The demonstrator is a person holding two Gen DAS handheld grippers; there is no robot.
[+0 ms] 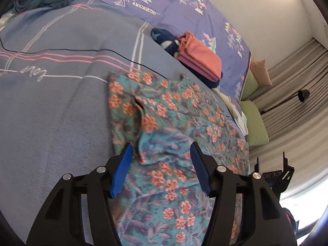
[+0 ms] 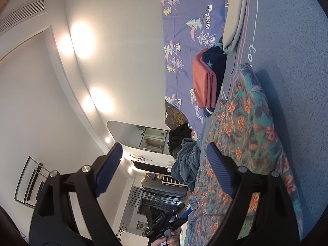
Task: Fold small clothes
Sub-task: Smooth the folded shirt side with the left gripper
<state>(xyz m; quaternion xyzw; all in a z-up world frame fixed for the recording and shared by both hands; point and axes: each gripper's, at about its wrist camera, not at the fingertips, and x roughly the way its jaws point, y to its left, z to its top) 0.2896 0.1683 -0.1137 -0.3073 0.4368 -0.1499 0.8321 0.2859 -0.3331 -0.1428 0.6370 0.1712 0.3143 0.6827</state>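
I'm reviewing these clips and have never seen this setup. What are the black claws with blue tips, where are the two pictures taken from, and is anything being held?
No robot here: a person holds two hand grippers, each with a fisheye camera looking along its blue fingers. One picture looks from the left gripper, the other from the right gripper, which is rolled sideways, so the room looks tilted. Both stand open and hold nothing. On the bed lies a floral garment, spread out with a rumpled ridge near the left gripper. Behind it sits a stack of folded clothes, a pink piece on a navy one.
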